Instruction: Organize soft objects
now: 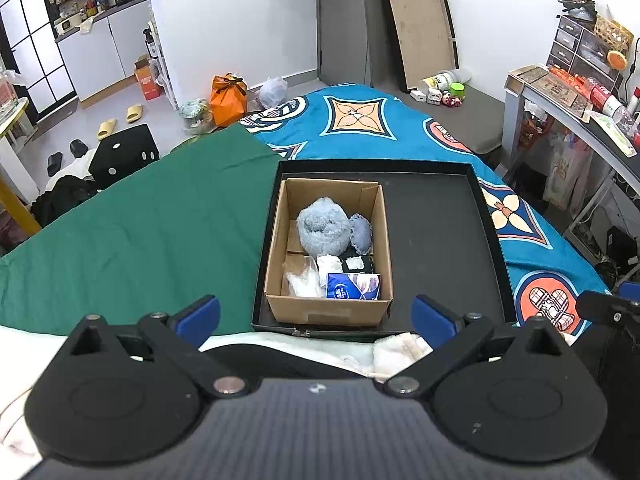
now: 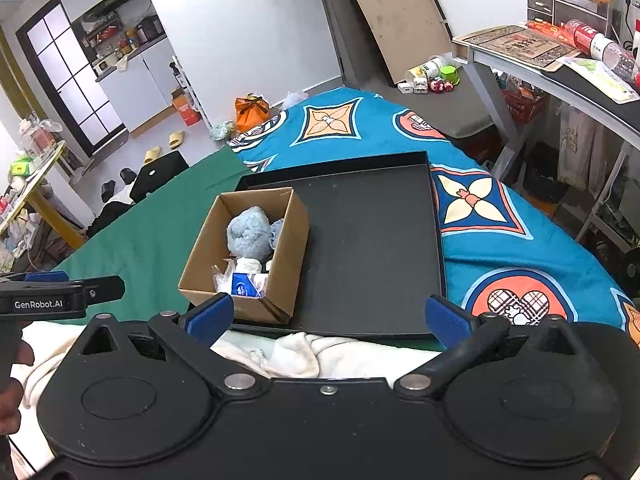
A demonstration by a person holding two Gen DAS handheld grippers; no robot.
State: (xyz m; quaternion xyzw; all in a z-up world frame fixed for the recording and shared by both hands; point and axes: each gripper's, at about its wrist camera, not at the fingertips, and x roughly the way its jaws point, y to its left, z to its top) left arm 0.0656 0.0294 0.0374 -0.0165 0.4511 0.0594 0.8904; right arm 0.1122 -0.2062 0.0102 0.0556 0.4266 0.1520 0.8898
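A shallow black rectangular tray (image 1: 440,240) lies on a bed covered partly by a smooth green sheet (image 1: 140,232) and partly by a blue patterned blanket (image 1: 360,136). A brown corrugated cardboard box (image 1: 328,312), open at the top, stands in the tray's left half, against its near and left walls. Inside the box, a fluffy pale-blue round plush (image 1: 322,230) fills the far end, with a smaller blue-grey fuzzy pad (image 1: 361,232) beside it. At the near end sit crinkled clear plastic wrapping (image 1: 302,278), a white soft bundle (image 1: 330,266) and a glossy blue tissue pack (image 1: 352,286). The tray's right half is bare, matte black. A cream fleecy cloth (image 2: 300,354) lies bunched just outside the tray's near edge.

The left gripper (image 1: 316,312) hangs above that near edge, its blue-padded fingers spread wide, holding nothing. The right gripper (image 2: 328,316) hangs likewise, spread wide and touching nothing.
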